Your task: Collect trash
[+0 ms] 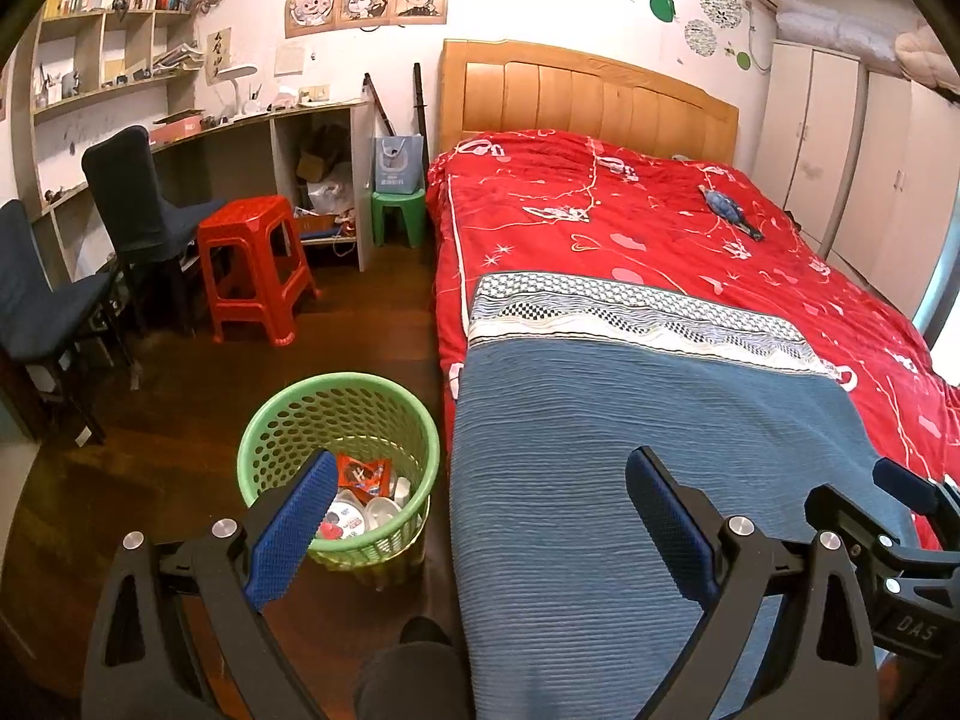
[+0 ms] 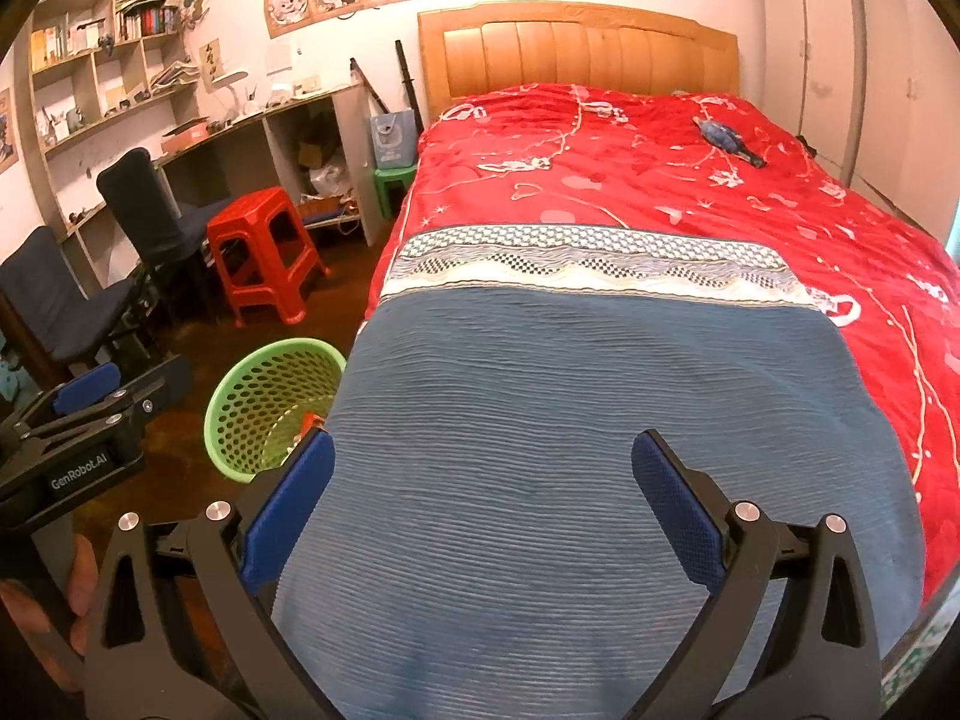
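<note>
Two grippers, both spread wide and empty: left gripper [image 1: 480,531] hangs over the green basket [image 1: 264,438] on the floor, wrappers [image 1: 360,474] already inside, handy beside the bed [image 1: 600,408]; right gripper [image 2: 483,507] hovers above the blue blanket [image 2: 570,420], likely hunting more trash.

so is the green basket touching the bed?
Cannot tell. In the left wrist view the green basket stands on the floor right beside the blue blanket, but no clear gap or contact shows.
</note>
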Available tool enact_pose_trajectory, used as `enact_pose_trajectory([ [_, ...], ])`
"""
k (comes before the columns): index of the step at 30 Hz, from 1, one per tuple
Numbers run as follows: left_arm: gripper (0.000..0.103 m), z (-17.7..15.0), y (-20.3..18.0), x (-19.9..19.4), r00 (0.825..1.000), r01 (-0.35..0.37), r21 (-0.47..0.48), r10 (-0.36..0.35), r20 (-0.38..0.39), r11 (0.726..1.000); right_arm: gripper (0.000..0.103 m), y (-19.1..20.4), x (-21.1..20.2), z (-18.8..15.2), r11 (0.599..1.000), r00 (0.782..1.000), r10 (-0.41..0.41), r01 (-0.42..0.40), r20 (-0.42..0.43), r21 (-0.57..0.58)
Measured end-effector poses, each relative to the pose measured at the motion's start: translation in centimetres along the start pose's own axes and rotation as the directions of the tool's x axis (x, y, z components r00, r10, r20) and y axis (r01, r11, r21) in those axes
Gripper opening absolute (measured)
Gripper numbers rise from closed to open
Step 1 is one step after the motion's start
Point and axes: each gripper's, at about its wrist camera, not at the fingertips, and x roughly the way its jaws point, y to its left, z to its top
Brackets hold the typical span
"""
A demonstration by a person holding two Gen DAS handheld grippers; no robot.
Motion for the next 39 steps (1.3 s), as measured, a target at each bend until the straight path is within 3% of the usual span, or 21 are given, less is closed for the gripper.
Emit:
enact_pose_trajectory([
  [39, 0.093, -0.2, -1.4, -1.4, 1.000, 0.001, 0.025, -0.002, 0.016, 1.000, 0.098, -0.9, -1.9, -0.7, 1.000, 0.999, -0.023, 0.023, 0.033, 0.018],
])
